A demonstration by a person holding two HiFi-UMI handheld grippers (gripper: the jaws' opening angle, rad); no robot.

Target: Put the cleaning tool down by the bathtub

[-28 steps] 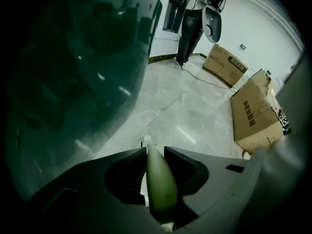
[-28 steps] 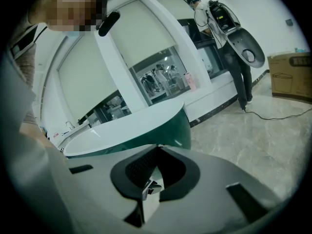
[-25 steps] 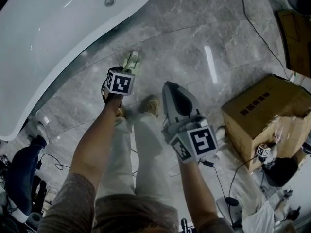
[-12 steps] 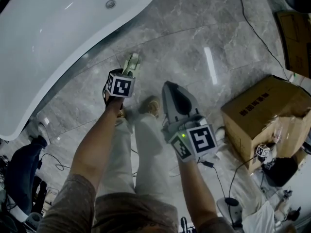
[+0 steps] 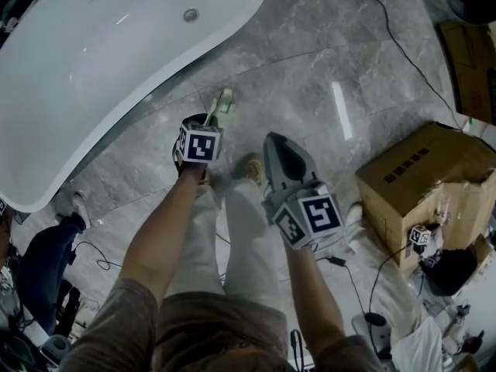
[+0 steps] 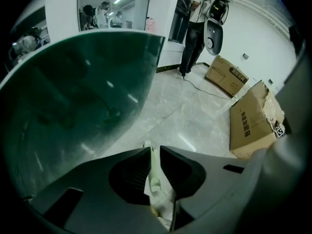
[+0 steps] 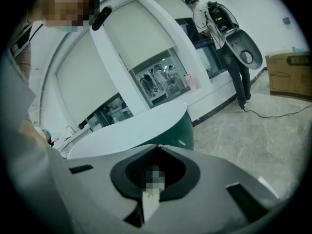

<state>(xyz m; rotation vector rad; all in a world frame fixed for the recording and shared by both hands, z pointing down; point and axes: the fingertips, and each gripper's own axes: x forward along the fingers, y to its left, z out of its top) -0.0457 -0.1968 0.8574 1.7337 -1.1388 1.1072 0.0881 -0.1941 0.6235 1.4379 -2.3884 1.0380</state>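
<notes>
The white bathtub (image 5: 116, 53) fills the upper left of the head view, and its dark green outer wall (image 6: 73, 91) looms at the left of the left gripper view. My left gripper (image 5: 209, 122) hangs over the marble floor just off the tub's side. Its jaws are closing, and the pale green handle of the cleaning tool (image 5: 222, 103) is pinched between them; the handle (image 6: 154, 169) runs out past the tips toward the floor. To its right, my right gripper (image 5: 273, 139) is shut with nothing in it, its tips pointing toward the tub (image 7: 131, 126).
A cardboard box (image 5: 418, 177) stands on the floor at the right, with cables (image 5: 403, 45) trailing past it. My own legs and shoes (image 5: 248, 165) are below the grippers. Other people sit low at the left (image 5: 46, 246) and bottom right.
The left gripper and the tool have drifted slightly right and down in the head view, staying by the tub's side. The right gripper has hardly moved.
</notes>
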